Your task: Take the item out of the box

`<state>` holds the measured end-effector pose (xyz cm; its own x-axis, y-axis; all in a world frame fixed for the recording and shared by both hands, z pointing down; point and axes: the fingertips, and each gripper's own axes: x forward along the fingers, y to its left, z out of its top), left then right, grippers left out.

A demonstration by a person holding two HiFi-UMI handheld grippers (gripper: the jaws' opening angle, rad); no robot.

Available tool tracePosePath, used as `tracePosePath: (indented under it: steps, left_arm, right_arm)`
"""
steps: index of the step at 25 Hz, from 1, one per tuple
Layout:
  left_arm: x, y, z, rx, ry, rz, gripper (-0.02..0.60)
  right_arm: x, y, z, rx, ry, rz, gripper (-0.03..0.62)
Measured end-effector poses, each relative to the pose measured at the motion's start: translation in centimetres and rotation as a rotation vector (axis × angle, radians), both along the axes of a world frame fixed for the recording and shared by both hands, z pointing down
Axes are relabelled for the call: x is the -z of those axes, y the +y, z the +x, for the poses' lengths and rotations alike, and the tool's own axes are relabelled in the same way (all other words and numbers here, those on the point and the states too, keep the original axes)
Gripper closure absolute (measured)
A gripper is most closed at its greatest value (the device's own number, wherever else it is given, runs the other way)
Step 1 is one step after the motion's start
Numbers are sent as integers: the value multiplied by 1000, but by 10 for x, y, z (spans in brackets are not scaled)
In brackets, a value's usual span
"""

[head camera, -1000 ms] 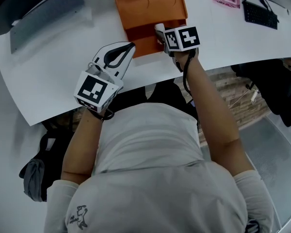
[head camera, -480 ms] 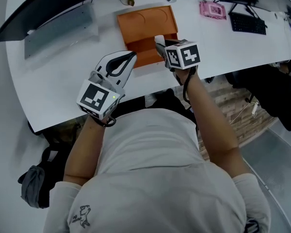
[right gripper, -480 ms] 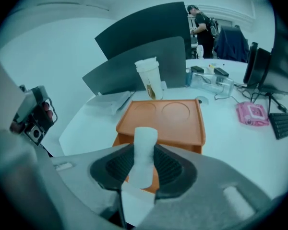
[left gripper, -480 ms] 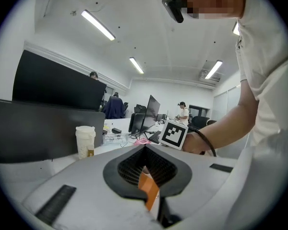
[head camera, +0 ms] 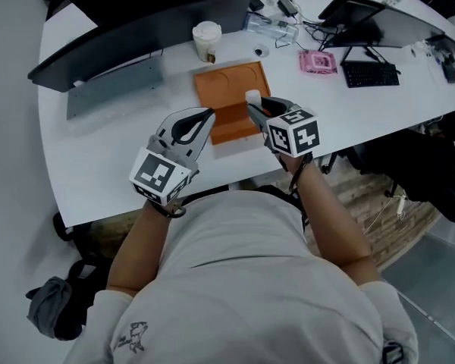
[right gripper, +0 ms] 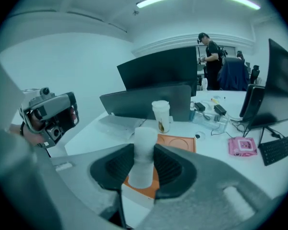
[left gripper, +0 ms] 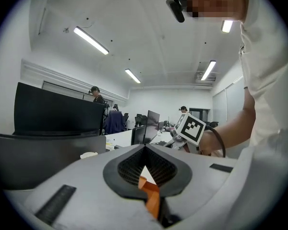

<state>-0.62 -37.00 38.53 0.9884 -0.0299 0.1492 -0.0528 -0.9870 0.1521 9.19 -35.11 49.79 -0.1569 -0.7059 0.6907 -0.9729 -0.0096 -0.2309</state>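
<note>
– Right gripper view: what is seen between the jaws?

– A white cylindrical item (right gripper: 144, 157) is gripped upright there. The black ribbed pads (right gripper: 117, 169) are pressed against its two sides, so the jaws are held partly apart, only as wide as the item. Its rounded top stands up past the jaw tips.

– Where is the box placed, relative to that gripper?

– An orange box (head camera: 231, 89) is seen lying open on the white table (head camera: 121, 150), directly beneath and just ahead of the right gripper (head camera: 255, 106). The item is held over the box's right side. Whether its lower end touches the box cannot be told. A paper cup (head camera: 206, 41) is seen further ahead, beyond the box.

– And the left gripper?

– The left gripper (head camera: 209, 114) is held to the left of the right one, well apart from it, with its tips pointed at the box's left edge. Its jaws are closed, tip against tip, and nothing is gripped. A sliver of orange is seen through the gap behind the tips; what it belongs to cannot be told.
</note>
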Motion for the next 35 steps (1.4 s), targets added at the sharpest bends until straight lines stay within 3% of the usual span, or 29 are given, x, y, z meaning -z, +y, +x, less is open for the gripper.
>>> tracePosePath:
  steps: [8, 16, 27, 35]
  left_arm:
    - [35, 15, 4, 7, 34, 43, 583]
    - [49, 49, 5, 83, 34, 31, 583]
    - [51, 162, 48, 148, 29, 7, 583]
    - [43, 257, 86, 178, 17, 12, 583]
  right_arm:
    - [49, 3, 0, 54, 36, 97, 464]
    - [79, 47, 7, 164, 69, 197, 464]
    - [85, 164, 49, 236, 49, 253, 464]
    - [98, 256, 80, 261, 40, 345, 465]
